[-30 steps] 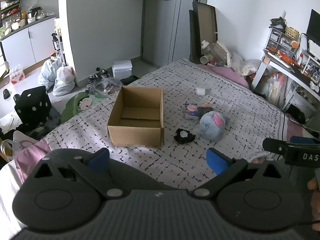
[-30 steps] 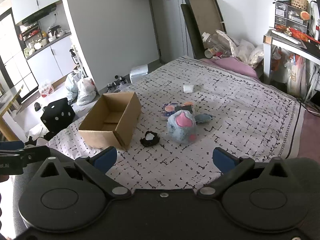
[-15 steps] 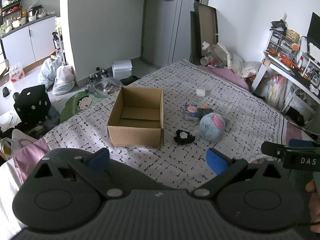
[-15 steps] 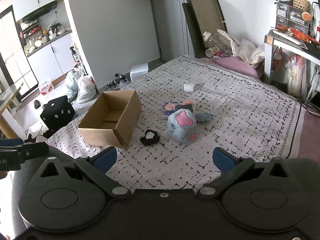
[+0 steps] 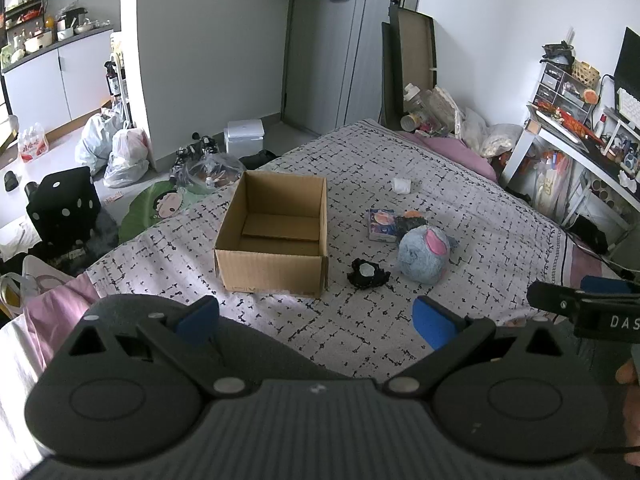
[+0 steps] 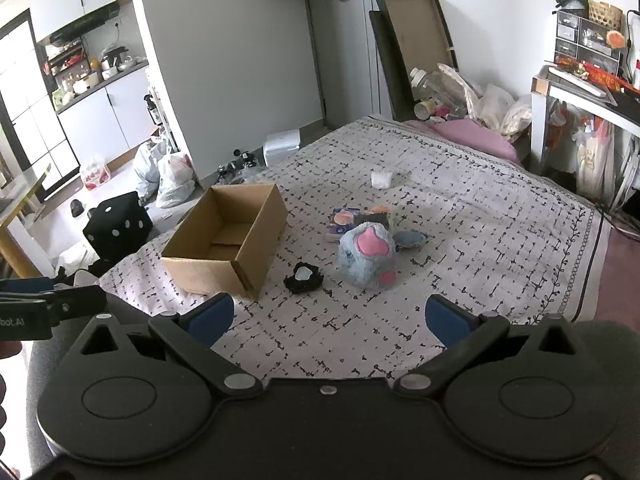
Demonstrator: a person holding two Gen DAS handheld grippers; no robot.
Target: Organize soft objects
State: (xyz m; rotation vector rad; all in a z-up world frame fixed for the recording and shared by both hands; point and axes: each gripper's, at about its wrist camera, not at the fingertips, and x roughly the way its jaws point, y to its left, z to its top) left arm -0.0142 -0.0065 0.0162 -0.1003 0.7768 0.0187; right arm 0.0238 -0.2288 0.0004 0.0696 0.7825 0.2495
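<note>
An open cardboard box stands empty on the patterned bedspread. To its right lie a small black soft item with a white centre, a blue plush with pink patches, a flat colourful packet and a white wad. My left gripper hovers open above the bed's near edge, short of the box. My right gripper is open too, nearer the plush, with nothing between its fingers.
Past the bed's left edge the floor holds a black dotted cube, plastic bags and a white bin. A cluttered white desk stands at the right, and a pink pillow with bottles and bags lies at the far end.
Both grippers have edged slightly back and up, so the box and soft items sit a little farther off. Neither gripper's opening has changed.
</note>
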